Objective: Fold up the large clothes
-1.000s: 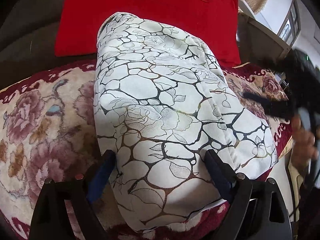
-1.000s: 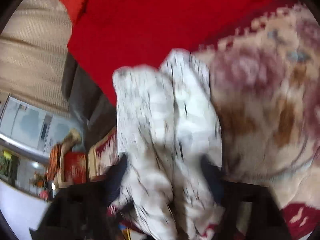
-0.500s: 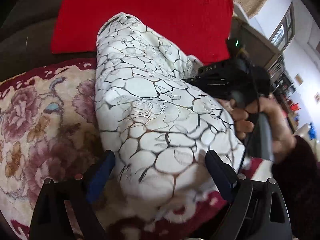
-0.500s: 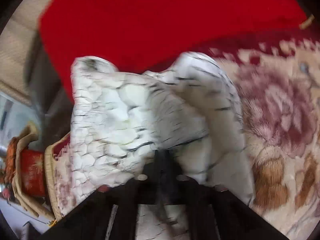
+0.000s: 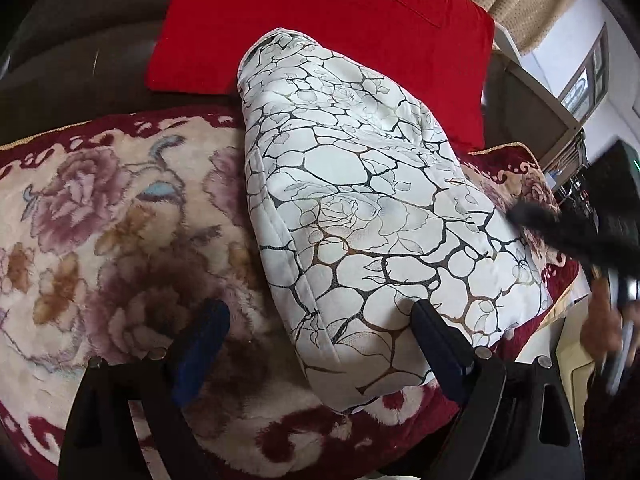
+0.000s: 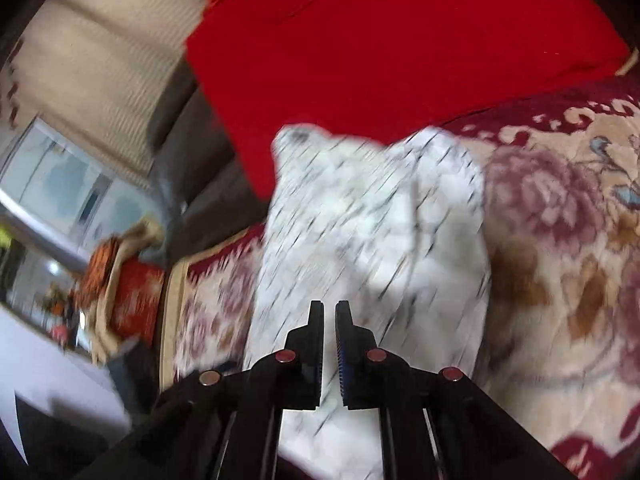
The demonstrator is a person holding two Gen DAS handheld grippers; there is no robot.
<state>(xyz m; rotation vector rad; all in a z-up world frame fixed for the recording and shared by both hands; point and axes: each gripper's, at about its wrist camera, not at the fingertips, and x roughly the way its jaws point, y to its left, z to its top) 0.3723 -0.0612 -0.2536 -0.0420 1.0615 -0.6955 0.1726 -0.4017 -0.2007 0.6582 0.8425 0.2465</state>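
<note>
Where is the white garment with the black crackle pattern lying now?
In the left wrist view, the white crackle-patterned garment lies folded on the floral plush blanket, its far end against the red cushion.

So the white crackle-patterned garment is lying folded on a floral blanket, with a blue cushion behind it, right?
Not quite: the cushion behind it is red, not blue, as the left wrist view shows. The rest holds: the white crackle-patterned garment lies folded on the floral blanket.
</note>
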